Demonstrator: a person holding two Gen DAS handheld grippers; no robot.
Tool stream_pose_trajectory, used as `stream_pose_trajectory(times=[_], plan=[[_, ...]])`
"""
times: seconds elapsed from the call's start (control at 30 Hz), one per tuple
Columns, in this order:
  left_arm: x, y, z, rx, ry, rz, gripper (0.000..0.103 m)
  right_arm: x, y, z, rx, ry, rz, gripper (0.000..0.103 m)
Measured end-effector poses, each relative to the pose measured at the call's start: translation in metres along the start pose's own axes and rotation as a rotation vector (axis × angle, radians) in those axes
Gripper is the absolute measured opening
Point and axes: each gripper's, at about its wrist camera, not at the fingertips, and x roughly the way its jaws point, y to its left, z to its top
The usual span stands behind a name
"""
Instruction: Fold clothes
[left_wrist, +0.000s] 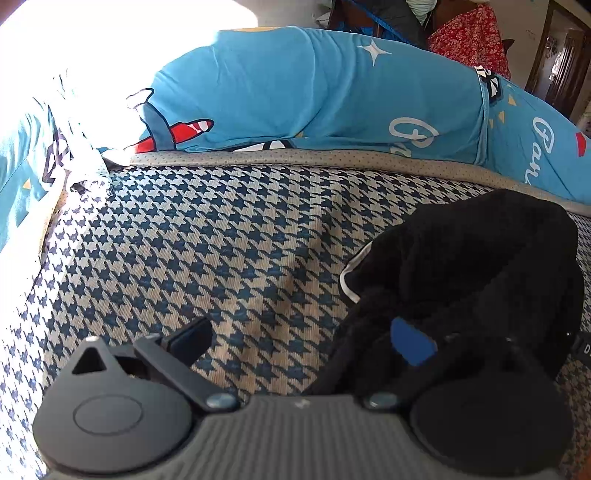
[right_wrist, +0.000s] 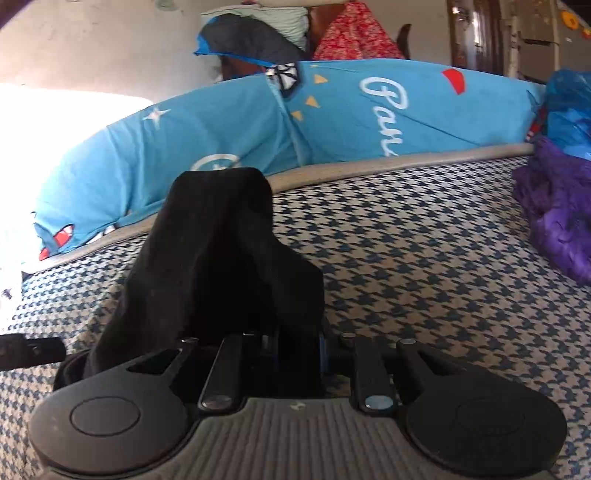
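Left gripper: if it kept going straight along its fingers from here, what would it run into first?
Probably the houndstooth mat it skims over, then the blue printed bedding beyond; depth is unclear. The left gripper is open, black garment over one finger.

left gripper (left_wrist: 299, 341) jaws spread wide over houndstooth mat (left_wrist: 207, 243); black garment (left_wrist: 472, 266) draped over right finger; blue cartoon-print bedding (left_wrist: 314, 92) behind

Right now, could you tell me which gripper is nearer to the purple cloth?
Right. The right gripper, shut on the black garment, has the purple cloth ahead to its right; the left gripper view doesn't show it.
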Motion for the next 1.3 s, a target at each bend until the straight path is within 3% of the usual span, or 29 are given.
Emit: stream_pose_trajectory(times=[0.1,0.23,0.33,0.43,0.5,0.6,0.83,1.0,1.03,1.23,1.3], plan=[[0.004,-0.004,-0.005,0.015,0.021,0.003,0.103,0.000,-0.024,0.000,0.062,0.013,-0.083,0.018],[0.011,-0.011,-0.010,0.031,0.045,0.020,0.103,-0.014,-0.047,0.002,0.137,-0.032,-0.078,0.020],[0.017,-0.015,-0.016,0.040,0.079,0.006,0.103,-0.030,-0.048,0.004,0.137,-0.104,-0.004,0.027],[0.021,-0.023,-0.024,0.068,0.106,-0.008,0.103,-0.036,-0.041,0.007,0.133,-0.122,0.155,0.036],[0.023,-0.029,-0.029,0.090,0.120,-0.016,0.103,-0.034,-0.031,0.004,0.113,-0.094,0.266,0.041],[0.023,-0.035,-0.035,0.112,0.135,-0.032,0.103,-0.023,-0.016,0.000,0.100,-0.018,0.347,0.050],[0.023,-0.036,-0.040,0.120,0.146,-0.044,0.103,0.011,0.004,-0.015,0.185,0.160,0.388,0.060],[0.021,-0.030,-0.041,0.096,0.152,-0.055,0.103,0.020,0.020,-0.022,0.168,0.171,0.348,0.061],[0.020,-0.030,-0.040,0.093,0.150,-0.056,0.103,0.021,0.022,-0.023,0.166,0.170,0.342,0.059],[0.016,-0.027,-0.038,0.078,0.134,-0.056,0.103,0.013,0.033,-0.024,0.084,0.106,0.340,0.012],[0.013,-0.026,-0.037,0.072,0.120,-0.055,0.103,0.007,0.031,-0.023,0.073,0.070,0.346,0.010]])
